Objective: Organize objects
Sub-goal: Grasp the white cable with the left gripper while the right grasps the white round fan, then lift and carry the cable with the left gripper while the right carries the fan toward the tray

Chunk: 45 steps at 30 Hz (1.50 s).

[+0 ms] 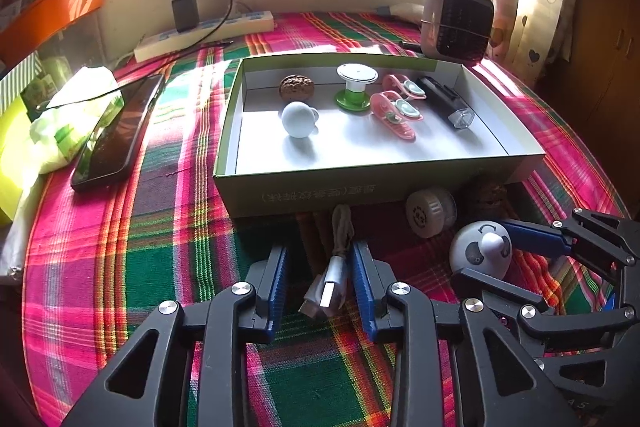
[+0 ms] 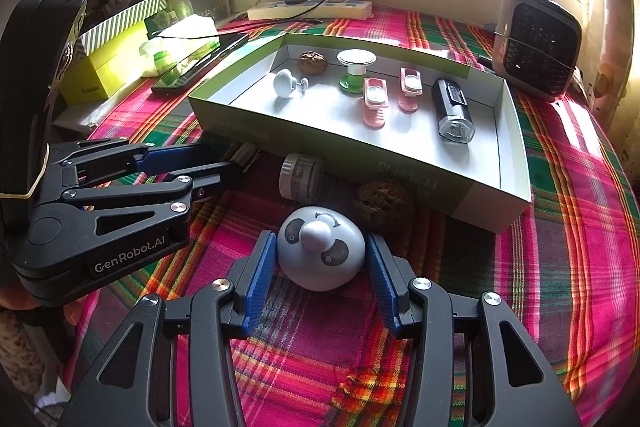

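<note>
Desk (image 1: 100, 267) under a plaid cloth, window behind. Largest piece: the open box (image 1: 376, 179), cardboard, sitting mid-desk. Already inside it: a torch (image 1: 446, 101), two pink clips (image 1: 394, 117), a green spool (image 1: 354, 87), a white knob (image 1: 298, 119) and a walnut (image 1: 297, 87). Judged from that, sorting is well along; the leftovers lie on the cloth along the box's near wall.

Leftovers, big to small: a panda-faced dome (image 2: 320, 251), a round white jar (image 2: 300, 177) on its side, a second walnut (image 2: 384, 205) touching the box wall, a coiled cable (image 1: 334, 267) with a USB plug at its near end.

Right gripper (image 2: 320, 279): spread to either side of the dome, pads close to its flanks. Whether they press yet I cannot tell; a sliver of gap seems to show on each side. The dome sits on the cloth, not lifted.

Left gripper (image 1: 320, 283): straddles the cable. The right pad looks to touch the coil, the left stands clear of it, so no pinch yet.

Step in hand: a double pick-up, cable on the left, dome on the right.

Next move calls for: close both until the pads bite, lift clear of the box's near wall, then carry over to bare floor in the front half. The cable is limp, so the plug end may dangle and snag the rim. The dome is smooth and rounded, so it may squirt out of a high grip.
</note>
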Each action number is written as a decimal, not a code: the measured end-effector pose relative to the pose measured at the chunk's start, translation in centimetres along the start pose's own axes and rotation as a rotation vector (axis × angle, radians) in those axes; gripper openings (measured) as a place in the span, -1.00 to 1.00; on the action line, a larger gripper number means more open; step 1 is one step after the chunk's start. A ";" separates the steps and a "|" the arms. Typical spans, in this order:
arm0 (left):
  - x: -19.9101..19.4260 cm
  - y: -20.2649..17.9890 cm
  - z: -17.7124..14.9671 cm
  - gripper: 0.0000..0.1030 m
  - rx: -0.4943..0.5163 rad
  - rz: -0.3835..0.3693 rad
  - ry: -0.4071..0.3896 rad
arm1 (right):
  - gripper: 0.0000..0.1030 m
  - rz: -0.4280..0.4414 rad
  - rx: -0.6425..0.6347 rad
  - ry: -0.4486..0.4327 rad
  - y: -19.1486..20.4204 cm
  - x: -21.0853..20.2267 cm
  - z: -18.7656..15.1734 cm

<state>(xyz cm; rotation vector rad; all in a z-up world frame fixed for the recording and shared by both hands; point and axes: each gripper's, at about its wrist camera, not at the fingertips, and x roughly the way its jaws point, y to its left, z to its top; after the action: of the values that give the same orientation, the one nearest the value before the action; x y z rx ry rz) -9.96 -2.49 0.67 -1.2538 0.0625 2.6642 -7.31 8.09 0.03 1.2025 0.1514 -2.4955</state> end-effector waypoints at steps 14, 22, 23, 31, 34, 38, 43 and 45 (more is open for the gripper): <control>0.0 0.2 -0.1 -0.80 -0.013 -0.009 -0.003 | -0.12 -0.006 -0.001 -0.003 -0.1 -0.1 -0.2; -0.1 0.3 -0.1 -0.81 -0.016 -0.011 -0.003 | -0.13 -0.003 0.002 -0.004 0.0 -0.2 -0.2; -0.1 0.3 -0.1 -0.81 -0.016 -0.011 -0.003 | -0.13 -0.002 0.003 -0.005 0.0 -0.2 -0.2; -0.2 0.4 -0.2 -0.82 -0.019 -0.016 -0.006 | -0.13 0.002 0.008 -0.012 -0.2 -0.3 -0.1; -0.3 0.4 -0.3 -0.82 -0.020 -0.022 -0.007 | -0.13 0.007 0.011 -0.013 -0.2 -0.3 -0.1; -0.3 0.3 -0.3 -0.82 -0.021 -0.025 -0.009 | -0.13 0.007 0.011 -0.013 -0.2 -0.4 -0.2; -0.4 0.3 -0.4 -0.82 -0.022 -0.029 -0.011 | -0.13 0.007 0.012 -0.014 -0.3 -0.4 -0.2; -0.5 0.3 -0.4 -0.82 -0.022 -0.032 -0.013 | -0.13 0.008 0.013 -0.015 -0.2 -0.5 -0.2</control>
<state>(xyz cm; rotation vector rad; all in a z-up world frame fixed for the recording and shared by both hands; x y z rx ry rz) -9.39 -2.87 0.75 -1.2334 0.0115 2.6527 -6.97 8.49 0.29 1.1868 0.1260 -2.5021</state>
